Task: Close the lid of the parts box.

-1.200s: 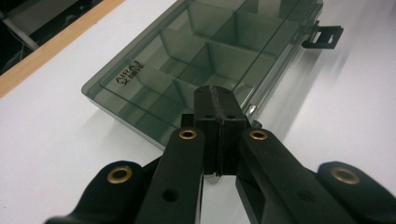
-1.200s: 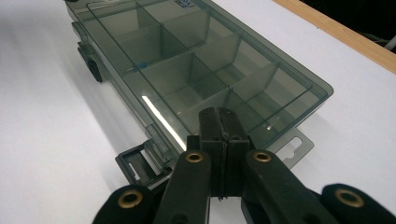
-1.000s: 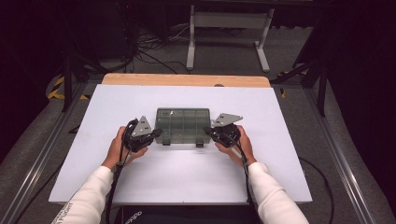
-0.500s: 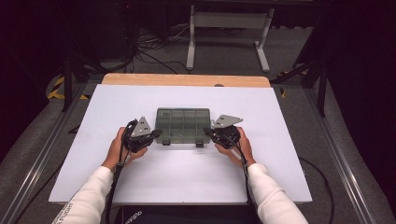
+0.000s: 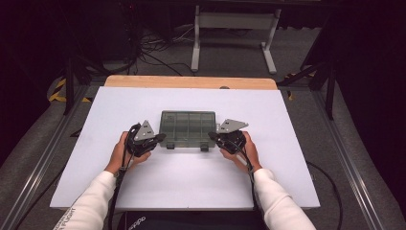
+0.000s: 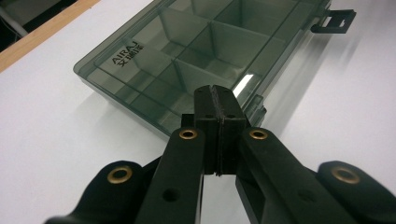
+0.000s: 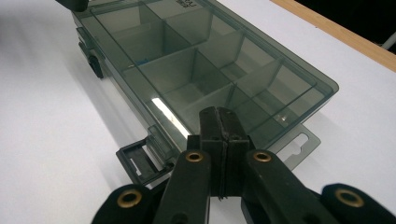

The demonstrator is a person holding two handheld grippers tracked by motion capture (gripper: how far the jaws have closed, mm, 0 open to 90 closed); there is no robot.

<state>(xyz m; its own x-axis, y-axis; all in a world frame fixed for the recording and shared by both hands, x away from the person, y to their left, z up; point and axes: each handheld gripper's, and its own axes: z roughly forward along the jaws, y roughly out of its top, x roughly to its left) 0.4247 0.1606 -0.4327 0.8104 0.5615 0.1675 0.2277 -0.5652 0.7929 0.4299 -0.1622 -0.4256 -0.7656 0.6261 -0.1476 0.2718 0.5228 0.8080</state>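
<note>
A smoky see-through compartment box (image 5: 187,128) lies flat in the middle of the white table, lid down. Two black latches (image 5: 170,146) hang off its near edge, flipped outward. My left gripper (image 5: 160,139) is shut, with its tips at the box's near left corner. In the left gripper view the shut jaws (image 6: 215,91) reach over that corner of the box (image 6: 187,51), with one latch (image 6: 332,21) farther along. My right gripper (image 5: 213,136) is also shut, at the near right corner. In the right gripper view its tips (image 7: 219,114) lie over the lid (image 7: 196,60), beside an open latch (image 7: 140,163).
The white tabletop (image 5: 191,187) has a wooden strip (image 5: 191,82) along its far edge. Metal rails run down both sides of the table. Cables and a white stand (image 5: 234,28) are on the floor beyond it.
</note>
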